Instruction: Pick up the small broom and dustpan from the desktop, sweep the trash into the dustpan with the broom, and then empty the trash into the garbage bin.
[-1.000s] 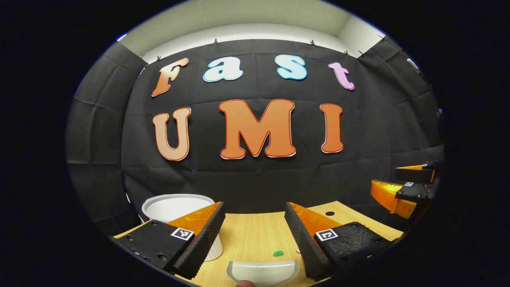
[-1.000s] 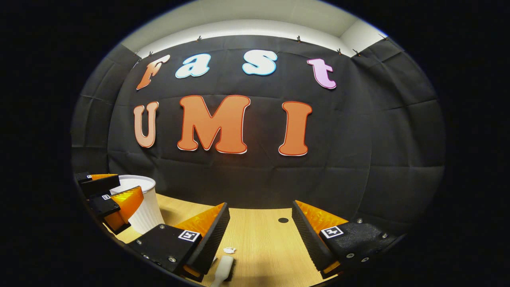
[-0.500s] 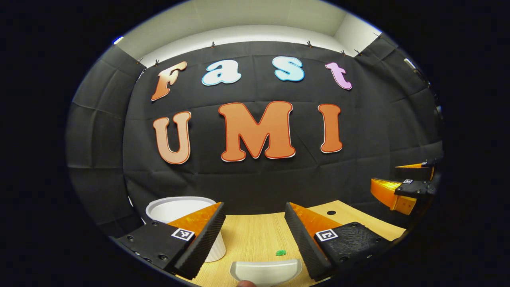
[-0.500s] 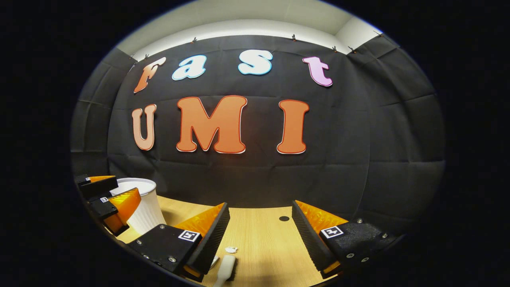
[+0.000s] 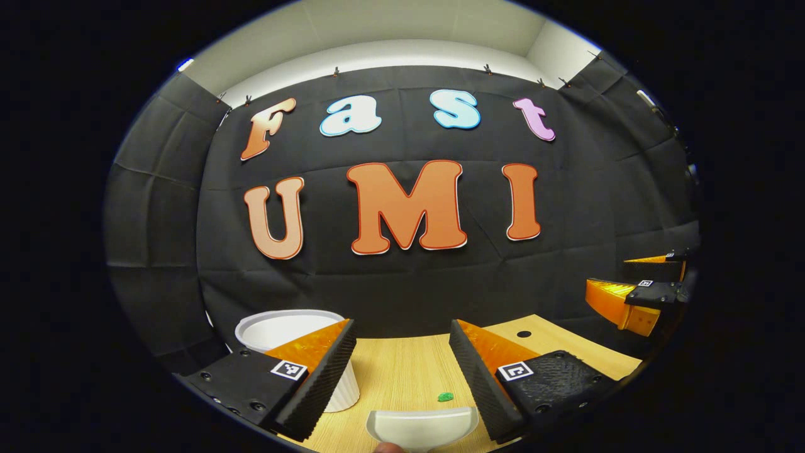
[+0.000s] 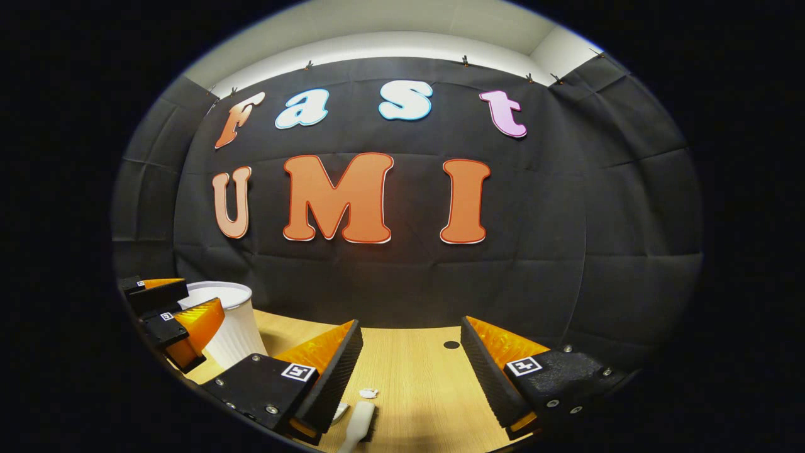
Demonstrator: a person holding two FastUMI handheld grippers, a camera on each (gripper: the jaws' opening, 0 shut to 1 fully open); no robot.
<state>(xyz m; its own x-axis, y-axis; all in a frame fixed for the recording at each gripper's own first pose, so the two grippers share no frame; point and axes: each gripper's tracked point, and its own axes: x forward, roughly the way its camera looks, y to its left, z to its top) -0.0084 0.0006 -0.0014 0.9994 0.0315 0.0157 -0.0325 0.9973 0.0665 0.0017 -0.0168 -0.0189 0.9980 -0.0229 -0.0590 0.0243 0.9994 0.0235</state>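
Left gripper view: left gripper [image 5: 402, 368] wide, above dustpan [image 5: 420, 428] at desktop [image 5: 402, 371] near edge; right gripper [image 6: 409, 371] wide over probable broom [image 6: 357, 425]. Nothing grasped; sweeping, emptying into bin [image 5: 286, 327] ahead.

Bright overhead light, sharp focus, curved edges

black cloth wall [image 5: 402, 283] behind a light wooden desktop [image 6: 421, 371] — pale ceiling [image 5: 390, 25] above.
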